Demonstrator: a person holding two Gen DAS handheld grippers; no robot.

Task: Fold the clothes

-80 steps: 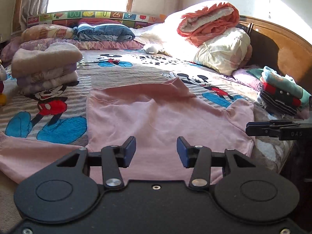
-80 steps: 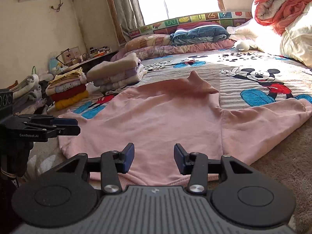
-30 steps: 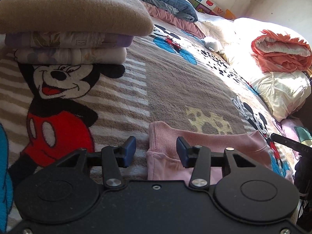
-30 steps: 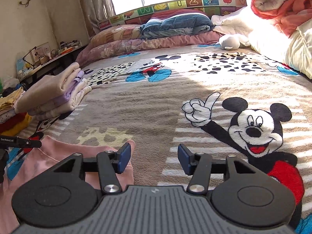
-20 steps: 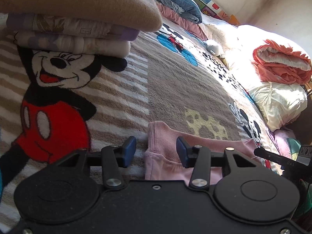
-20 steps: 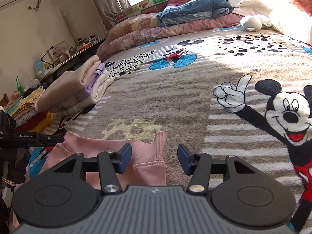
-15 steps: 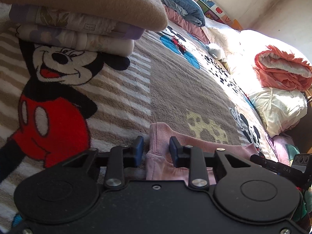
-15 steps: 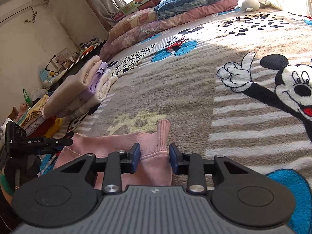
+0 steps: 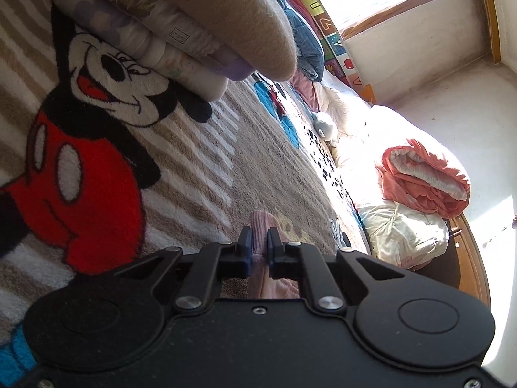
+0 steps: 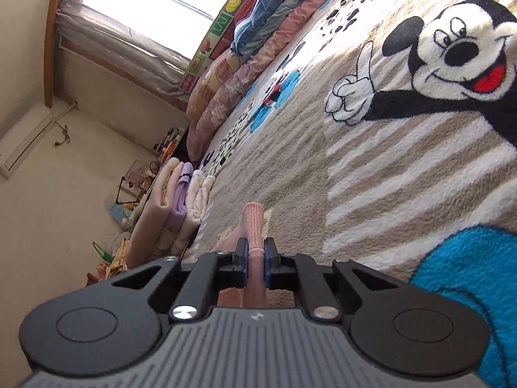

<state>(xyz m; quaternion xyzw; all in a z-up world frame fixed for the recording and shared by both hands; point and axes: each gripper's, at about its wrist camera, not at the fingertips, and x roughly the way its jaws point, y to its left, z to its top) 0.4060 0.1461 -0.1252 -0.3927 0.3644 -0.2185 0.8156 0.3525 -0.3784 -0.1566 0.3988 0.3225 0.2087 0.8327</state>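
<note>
Pink ribbed cuff [image 9: 262,226] of sweater pinched in left gripper [image 9: 258,247]; jaws just closed on cloth. Right gripper [image 10: 255,250] likewise just clamped on second cuff [image 10: 254,223]. Garment lies on cartoon blanket [image 10: 371,174]. Step, judged: grasp done, fold pending. Next move calls for lifting both ends together. Left view alone shows orange quilt [image 9: 423,177]; right view alone shows wall unit [image 10: 22,144].

left gripper [image 9: 258,247]: rolled, jaws just closed, fingers pinching pink cloth | right gripper [image 10: 255,255]: rolled, likewise clamped on cloth
</note>
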